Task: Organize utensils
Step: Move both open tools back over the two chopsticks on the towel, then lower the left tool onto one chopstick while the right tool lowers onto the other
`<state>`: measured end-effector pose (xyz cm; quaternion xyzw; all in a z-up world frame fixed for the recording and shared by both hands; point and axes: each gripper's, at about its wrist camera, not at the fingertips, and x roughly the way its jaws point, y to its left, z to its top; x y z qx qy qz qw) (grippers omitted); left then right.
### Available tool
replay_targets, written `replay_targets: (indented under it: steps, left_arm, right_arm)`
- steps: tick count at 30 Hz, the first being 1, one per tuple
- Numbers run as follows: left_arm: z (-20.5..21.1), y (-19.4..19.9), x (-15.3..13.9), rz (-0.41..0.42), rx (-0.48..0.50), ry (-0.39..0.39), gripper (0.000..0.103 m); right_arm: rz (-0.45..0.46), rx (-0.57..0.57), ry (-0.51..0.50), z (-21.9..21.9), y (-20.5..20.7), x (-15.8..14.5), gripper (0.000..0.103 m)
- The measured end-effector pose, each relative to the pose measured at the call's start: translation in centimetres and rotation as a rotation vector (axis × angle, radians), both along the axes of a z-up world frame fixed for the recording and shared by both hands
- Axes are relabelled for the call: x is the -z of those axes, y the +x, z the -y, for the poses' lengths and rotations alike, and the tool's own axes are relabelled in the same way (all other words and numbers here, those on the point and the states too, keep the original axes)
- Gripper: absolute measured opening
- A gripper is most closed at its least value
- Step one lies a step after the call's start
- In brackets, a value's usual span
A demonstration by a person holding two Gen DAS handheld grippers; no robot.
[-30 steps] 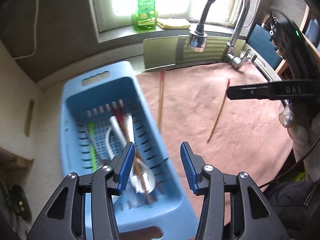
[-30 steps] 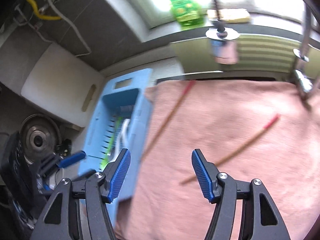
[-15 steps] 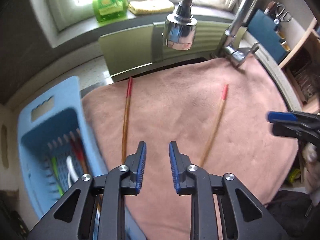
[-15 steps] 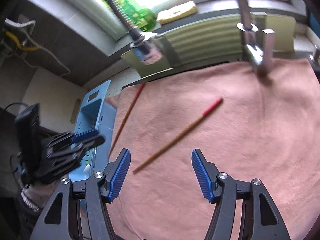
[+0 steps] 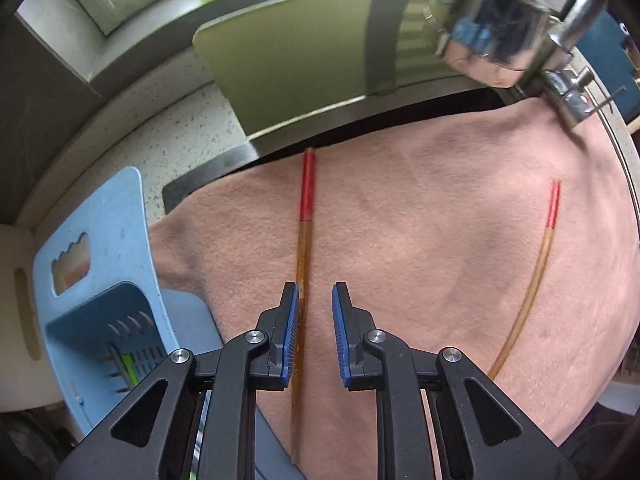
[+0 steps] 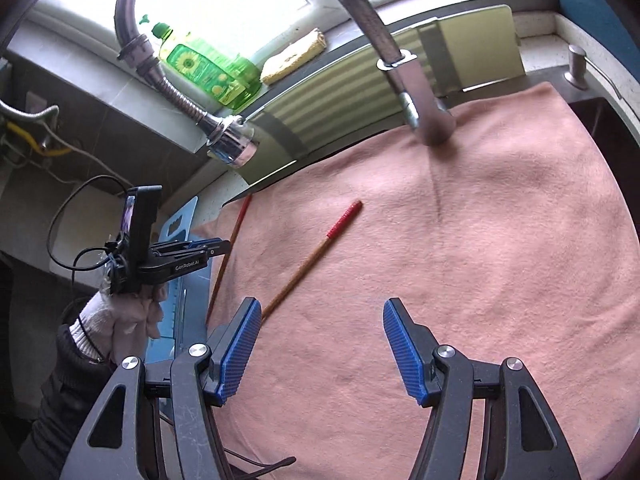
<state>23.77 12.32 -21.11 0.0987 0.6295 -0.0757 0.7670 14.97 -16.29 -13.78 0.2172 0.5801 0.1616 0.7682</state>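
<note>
**Pink towel, two chopsticks, basket at the left edge**

Pink towel (image 5: 420, 248) is spread over the sink area, bounded by the blue basket (image 5: 104, 248) on the left and the faucet (image 6: 232, 144) at the back; much bare cloth is seen around the right gripper (image 6: 320, 350), whose fingers are spread wide over nothing. Two brown, red-tipped chopsticks lie well apart on the towel. The left chopstick (image 5: 305, 240) passes between the narrowly parted fingers of the left gripper (image 5: 314, 334), close to the left pad; the right chopstick (image 5: 532, 280) lies untouched. Compared with half a second earlier, the left gripper has been brought over the left chopstick.
</note>
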Motion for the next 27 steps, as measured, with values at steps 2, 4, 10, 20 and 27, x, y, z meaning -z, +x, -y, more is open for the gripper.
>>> replay_targets:
  steps: [2,4,10,20,27]
  left_arm:
    - [-0.2,0.2,0.2,-0.008,-0.009,0.002,0.016]
    - [-0.2,0.4,0.6,-0.02,-0.014,-0.006,0.016]
    - [0.4,1.6,1.8,-0.039,-0.005,-0.001,0.016]
    - [1.0,1.4,2.1,-0.046,0.037,-0.032,0.008]
    - [1.7,0.6,2.2,-0.039,0.058,-0.044,0.007]
  right_arm:
    - [-0.008,0.008,0.009,0.3,-0.1,0.3,0.06]
    - [-0.014,0.011,0.015,0.4,-0.1,0.4,0.06]
    - [-0.021,0.018,0.023,0.4,-0.2,0.5,0.06]
    - [-0.026,0.004,0.022,-0.3,0.2,0.6,0.06]
    - [-0.016,-0.053,0.005,-2.3,1.2,1.4,0.052]
